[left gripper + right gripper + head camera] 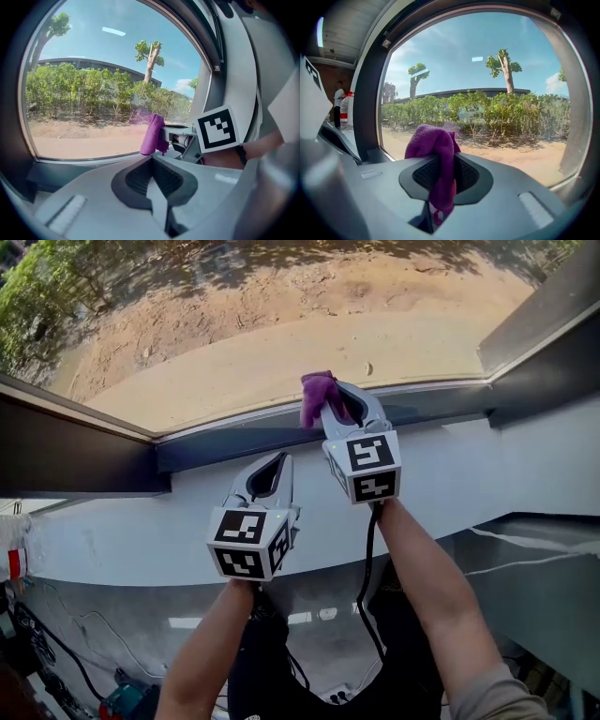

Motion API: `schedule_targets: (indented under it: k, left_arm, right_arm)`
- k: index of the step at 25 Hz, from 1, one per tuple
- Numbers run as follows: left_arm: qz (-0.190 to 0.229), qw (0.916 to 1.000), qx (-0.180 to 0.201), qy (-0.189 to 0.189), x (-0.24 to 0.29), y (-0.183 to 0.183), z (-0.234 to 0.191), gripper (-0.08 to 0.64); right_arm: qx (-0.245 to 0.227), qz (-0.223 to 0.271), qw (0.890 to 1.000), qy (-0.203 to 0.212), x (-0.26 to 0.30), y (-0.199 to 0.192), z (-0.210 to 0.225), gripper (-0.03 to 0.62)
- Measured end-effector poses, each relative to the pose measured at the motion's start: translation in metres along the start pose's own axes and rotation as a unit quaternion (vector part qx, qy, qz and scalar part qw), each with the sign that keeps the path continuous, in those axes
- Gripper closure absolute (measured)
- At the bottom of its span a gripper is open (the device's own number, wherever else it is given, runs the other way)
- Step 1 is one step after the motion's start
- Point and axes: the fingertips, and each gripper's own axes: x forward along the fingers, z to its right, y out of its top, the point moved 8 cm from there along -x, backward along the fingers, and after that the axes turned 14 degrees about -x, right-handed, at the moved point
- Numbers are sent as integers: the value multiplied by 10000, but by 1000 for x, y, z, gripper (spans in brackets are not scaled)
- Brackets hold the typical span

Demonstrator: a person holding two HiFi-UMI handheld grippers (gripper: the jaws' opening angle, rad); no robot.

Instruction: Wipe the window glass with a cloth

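A purple cloth (318, 396) is bunched in my right gripper (335, 396), which is shut on it and held up near the bottom edge of the window glass (281, 315). In the right gripper view the cloth (433, 154) drapes between the jaws with the window glass (487, 84) just ahead. My left gripper (269, 472) hangs lower and to the left, over the white sill, shut and holding nothing. From the left gripper view the cloth (153, 134) and the right gripper (176, 137) show ahead to the right, with the left gripper (154, 180) below them.
A dark window frame (84, 451) runs along the glass bottom and up the right side (544, 343). A white sill (487, 460) lies below it. A black cable (367, 568) trails from the right gripper. A bottle (345, 108) stands at far left.
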Motion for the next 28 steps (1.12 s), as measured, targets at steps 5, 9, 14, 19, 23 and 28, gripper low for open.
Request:
schedule_targets:
  k: [5, 9, 14, 19, 23, 28]
  left_arm:
    - [-72, 9994, 144, -320, 42, -3, 52, 560]
    - [-153, 9982, 247, -531, 71, -7, 94, 560]
    - [-304, 9958, 423, -747, 103, -11, 132, 560]
    - [-466, 9933, 507, -931, 123, -20, 165, 560]
    - [-630, 9906, 566, -1076, 139, -30, 189, 560]
    - [-780, 9874, 677, -1198, 156, -33, 217, 560]
  right_arm:
    - [150, -133, 9988, -444, -30, -26, 69, 504]
    - [98, -242, 9978, -610, -50, -46, 116, 503]
    - [262, -277, 9947, -951, -71, -69, 170, 503]
    - [425, -281, 9907, -1264, -89, -91, 214, 503]
    - [651, -342, 9827, -1699, -106, -113, 253, 505]
    - [729, -363, 9801, -1810, -114, -129, 284, 502]
